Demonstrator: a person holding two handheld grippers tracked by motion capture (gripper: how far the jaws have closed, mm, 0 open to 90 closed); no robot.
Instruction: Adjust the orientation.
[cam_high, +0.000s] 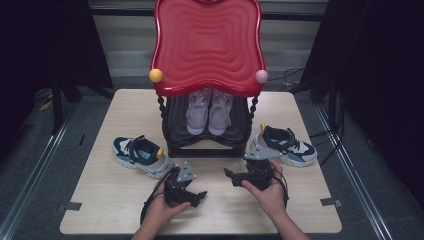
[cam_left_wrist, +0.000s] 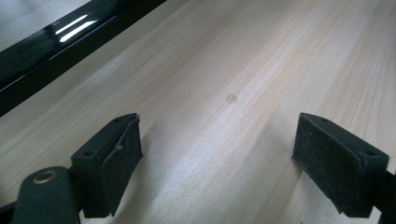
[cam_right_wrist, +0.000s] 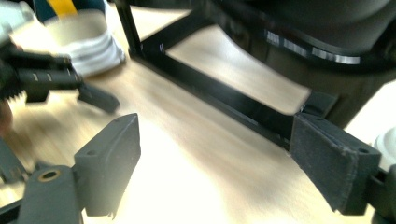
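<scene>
On the far left of the shoe rack (cam_high: 207, 145) sits a navy and white sneaker (cam_high: 141, 156) with a yellow heel tab, lying on the wooden table (cam_high: 100, 200) just off the rack's front left corner, toe pointing away from it. In front of the rack and a little left of its middle, the left gripper (cam_high: 199, 194) rests low over the bare tabletop in the person's left hand (cam_high: 162, 212); in the left gripper view its jaws stand wide apart with nothing but wood grain between them. Up on the rack's lower shelf, a pair of lilac sneakers (cam_high: 209, 112) stands side by side, toes toward us, under the glossy red top tray (cam_high: 207, 45). Right of the rack's middle, the right gripper (cam_high: 229, 175) hovers in front of the rack's base, jaws spread wide and empty; the right gripper view is blurred, showing the black base rail between its pads. Off the rack's front right corner lies the matching navy sneaker (cam_high: 284, 145), just beyond the right hand (cam_high: 270, 192), not touching the gripper.
</scene>
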